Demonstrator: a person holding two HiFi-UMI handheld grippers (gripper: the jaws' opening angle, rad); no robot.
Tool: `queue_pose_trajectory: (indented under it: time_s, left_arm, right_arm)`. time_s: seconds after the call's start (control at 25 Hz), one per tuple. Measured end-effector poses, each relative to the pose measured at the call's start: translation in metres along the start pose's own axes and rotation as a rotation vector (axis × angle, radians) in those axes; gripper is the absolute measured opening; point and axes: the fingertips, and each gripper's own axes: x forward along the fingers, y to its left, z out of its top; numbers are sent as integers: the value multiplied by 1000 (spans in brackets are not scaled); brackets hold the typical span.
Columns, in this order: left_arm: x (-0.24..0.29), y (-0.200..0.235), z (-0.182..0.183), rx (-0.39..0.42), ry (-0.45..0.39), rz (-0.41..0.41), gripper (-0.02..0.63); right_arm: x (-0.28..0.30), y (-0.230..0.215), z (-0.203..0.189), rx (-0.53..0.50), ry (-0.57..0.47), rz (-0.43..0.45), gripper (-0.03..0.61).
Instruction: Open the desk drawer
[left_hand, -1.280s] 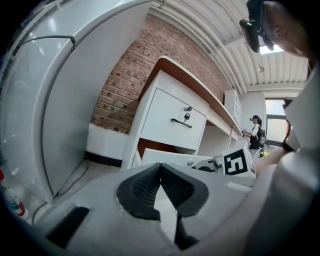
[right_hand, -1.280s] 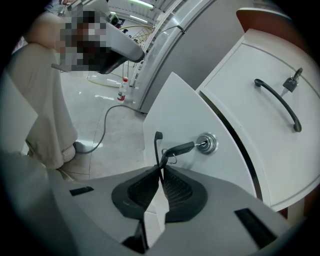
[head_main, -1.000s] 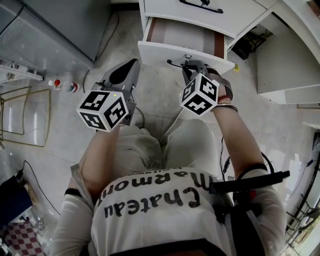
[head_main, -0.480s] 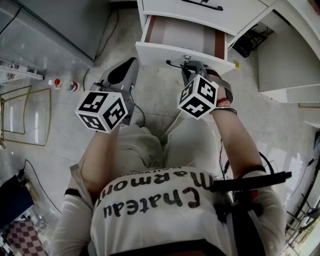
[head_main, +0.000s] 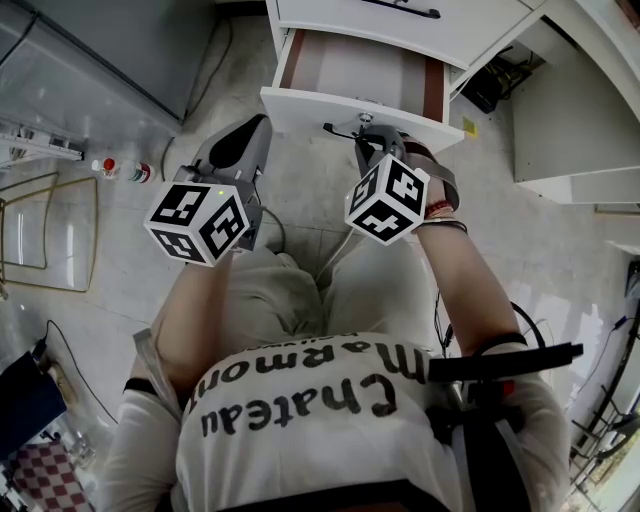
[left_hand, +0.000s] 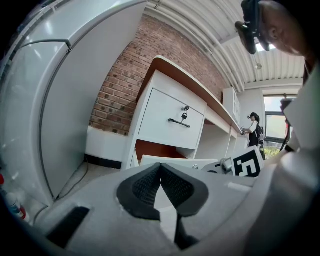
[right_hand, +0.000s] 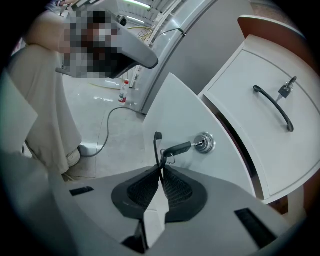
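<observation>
White desk drawer (head_main: 350, 105) stands partly pulled out below the shut upper drawer (head_main: 400, 28); right gripper (right_hand: 160, 172) pinches its black handle (right_hand: 157, 147), left gripper (left_hand: 160, 170) closed on nothing (idle); more pulling probably remains

Right gripper (head_main: 366, 142) at the open drawer's (head_main: 300, 102) handle (head_main: 340, 130)

Upside-down on shirt (head_main: 300, 395): "Chatea…" & "Marmon…", ends cut off.

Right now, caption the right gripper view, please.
Right claw shut on the thin black handle of the partly open white drawer.
</observation>
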Motion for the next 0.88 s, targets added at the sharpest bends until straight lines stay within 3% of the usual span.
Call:
queue_pose_trajectory:
  time_s: [0.88]
  left_arm:
    - [2,-15,9,-32,-45,-48,15]
  right_arm:
    - [-16,36,-1,-24,18,-8,32]
